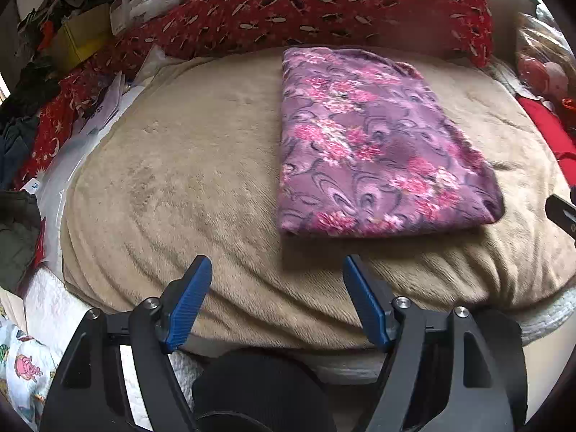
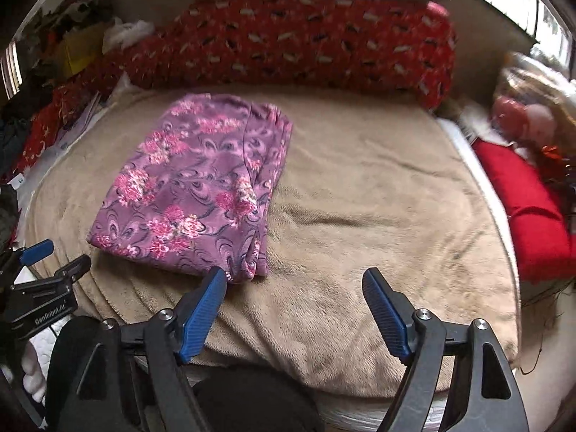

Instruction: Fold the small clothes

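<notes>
A purple garment with pink flowers [image 1: 370, 144] lies folded into a flat rectangle on the beige blanket [image 1: 180, 180]. It also shows in the right wrist view [image 2: 194, 187]. My left gripper [image 1: 277, 270] is open and empty, just in front of the garment's near edge. My right gripper [image 2: 295, 280] is open and empty, with its left fingertip beside the garment's near right corner. The left gripper's body [image 2: 39, 280] shows at the left edge of the right wrist view.
A long red patterned pillow [image 1: 342, 3] lies along the back of the bed. Piled clothes, papers and a yellow box [image 1: 79, 36] sit at the left. A red cushion [image 2: 529, 201] and toys lie at the right. The blanket's front edge [image 2: 324, 378] is near.
</notes>
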Tool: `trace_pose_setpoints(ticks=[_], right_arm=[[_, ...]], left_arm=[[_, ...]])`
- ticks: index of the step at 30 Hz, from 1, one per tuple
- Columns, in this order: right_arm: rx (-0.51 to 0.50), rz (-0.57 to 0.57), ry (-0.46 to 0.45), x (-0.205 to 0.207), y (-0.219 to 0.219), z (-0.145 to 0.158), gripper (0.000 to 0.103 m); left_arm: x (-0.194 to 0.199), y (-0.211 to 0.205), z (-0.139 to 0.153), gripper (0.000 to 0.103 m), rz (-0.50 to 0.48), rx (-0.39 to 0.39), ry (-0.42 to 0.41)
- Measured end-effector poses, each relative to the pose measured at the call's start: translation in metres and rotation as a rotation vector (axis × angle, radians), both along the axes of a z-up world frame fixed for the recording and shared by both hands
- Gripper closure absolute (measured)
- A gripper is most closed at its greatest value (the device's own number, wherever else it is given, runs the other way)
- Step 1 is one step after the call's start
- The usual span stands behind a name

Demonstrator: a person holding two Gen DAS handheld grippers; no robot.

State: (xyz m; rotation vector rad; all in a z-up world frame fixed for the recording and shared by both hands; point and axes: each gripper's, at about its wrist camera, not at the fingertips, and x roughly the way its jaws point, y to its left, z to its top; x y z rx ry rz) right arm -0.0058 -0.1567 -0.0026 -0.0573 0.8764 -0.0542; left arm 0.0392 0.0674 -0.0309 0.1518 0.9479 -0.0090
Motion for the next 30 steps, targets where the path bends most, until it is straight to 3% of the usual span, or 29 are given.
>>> trace_pose_setpoints(ticks=[10, 30], right_arm=[[-0.007, 0.006, -0.093, -0.035, 0.005, 0.016, 0.021], [-0.011, -0.020, -0.160, -0.055, -0.007, 0.028, 0.021]], left_arm=[[-0.019, -0.012, 0.014, 0.028, -0.005, -0.034, -0.039], [-0.045, -0.023, 0.033, 0.028, -0.044, -0.172, -0.083]])
